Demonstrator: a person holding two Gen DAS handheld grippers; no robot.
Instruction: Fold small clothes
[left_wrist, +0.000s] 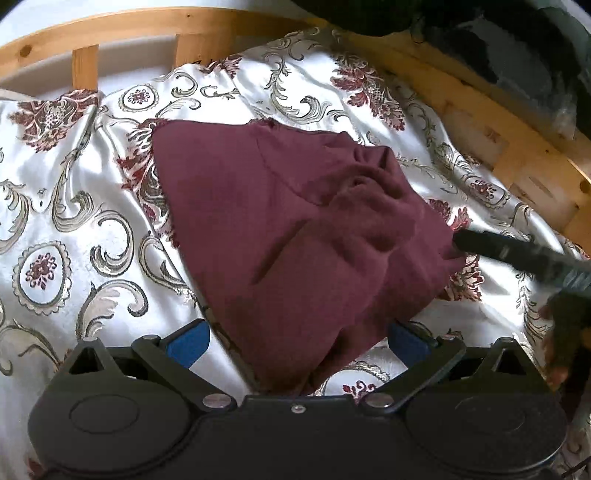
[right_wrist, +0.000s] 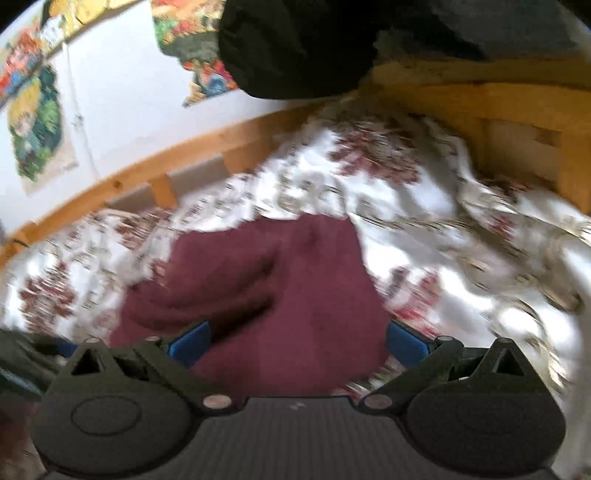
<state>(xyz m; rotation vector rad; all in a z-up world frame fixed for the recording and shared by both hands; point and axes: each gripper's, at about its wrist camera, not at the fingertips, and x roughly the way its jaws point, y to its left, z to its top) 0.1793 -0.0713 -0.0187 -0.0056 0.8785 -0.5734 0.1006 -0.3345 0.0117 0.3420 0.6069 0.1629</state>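
A maroon garment (left_wrist: 295, 221) lies rumpled on a white satin bedspread (left_wrist: 74, 177) with a floral pattern. My left gripper (left_wrist: 297, 339) is open, its blue pads (left_wrist: 188, 343) wide apart on either side of the garment's near edge. My right gripper shows in the left wrist view as a black bar (left_wrist: 517, 254) touching the garment's right edge. In the blurred right wrist view the garment (right_wrist: 288, 295) lies between the open blue pads (right_wrist: 190, 345) of my right gripper (right_wrist: 297, 339).
A wooden bed rail (left_wrist: 147, 26) curves along the far side and the right side (left_wrist: 498, 140). Dark clothing (left_wrist: 517, 44) lies at the top right. Colourful pictures (right_wrist: 33, 122) hang on the white wall.
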